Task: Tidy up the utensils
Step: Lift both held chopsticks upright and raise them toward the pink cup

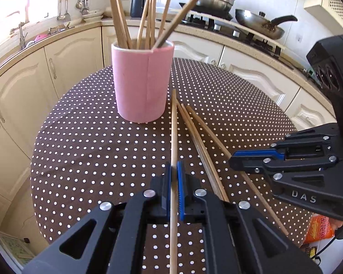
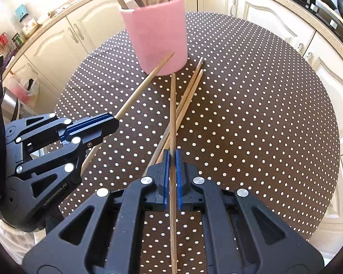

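The left hand-held gripper (image 1: 174,178) was shut tight on one chopstick (image 1: 174,123), w/ its tip near the pink cup (image 1: 142,84). The cup stood on the dotted desk (image 1: 84,141), full of sticks. Three loose chopsticks (image 1: 201,141) lay beside it. The right hand-held gripper (image 1: 234,159) was over them.
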{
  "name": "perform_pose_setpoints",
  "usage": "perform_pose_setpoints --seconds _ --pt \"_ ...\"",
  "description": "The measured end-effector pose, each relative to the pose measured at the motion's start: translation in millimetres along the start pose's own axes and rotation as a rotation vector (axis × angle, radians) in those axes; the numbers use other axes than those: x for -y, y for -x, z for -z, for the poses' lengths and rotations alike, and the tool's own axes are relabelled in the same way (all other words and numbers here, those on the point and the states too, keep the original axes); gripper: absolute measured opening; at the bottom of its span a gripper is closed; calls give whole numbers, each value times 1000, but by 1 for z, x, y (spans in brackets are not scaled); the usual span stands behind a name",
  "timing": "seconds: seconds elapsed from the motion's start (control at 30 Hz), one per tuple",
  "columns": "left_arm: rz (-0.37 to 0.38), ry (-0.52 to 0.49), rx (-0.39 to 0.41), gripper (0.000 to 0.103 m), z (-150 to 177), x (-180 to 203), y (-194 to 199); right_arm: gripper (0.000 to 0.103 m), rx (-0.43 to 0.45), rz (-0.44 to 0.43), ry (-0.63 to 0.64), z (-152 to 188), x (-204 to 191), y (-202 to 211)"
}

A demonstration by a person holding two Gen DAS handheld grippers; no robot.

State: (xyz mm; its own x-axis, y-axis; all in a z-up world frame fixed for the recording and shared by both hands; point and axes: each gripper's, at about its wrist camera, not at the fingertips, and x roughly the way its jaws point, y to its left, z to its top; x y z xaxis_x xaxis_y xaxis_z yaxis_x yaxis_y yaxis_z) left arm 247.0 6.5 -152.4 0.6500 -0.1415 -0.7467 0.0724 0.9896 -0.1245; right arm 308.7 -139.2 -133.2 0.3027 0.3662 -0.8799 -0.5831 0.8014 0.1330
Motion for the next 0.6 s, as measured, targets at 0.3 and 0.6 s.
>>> perform_pose_setpoints --seconds 0.3,0.6 --pt "17 17 95 5 5 -14 33 6 68 -19 -27 0 -12 19" --pt "37 66 203 5 11 -27 62 6 149 -42 -57 5 -4 27"
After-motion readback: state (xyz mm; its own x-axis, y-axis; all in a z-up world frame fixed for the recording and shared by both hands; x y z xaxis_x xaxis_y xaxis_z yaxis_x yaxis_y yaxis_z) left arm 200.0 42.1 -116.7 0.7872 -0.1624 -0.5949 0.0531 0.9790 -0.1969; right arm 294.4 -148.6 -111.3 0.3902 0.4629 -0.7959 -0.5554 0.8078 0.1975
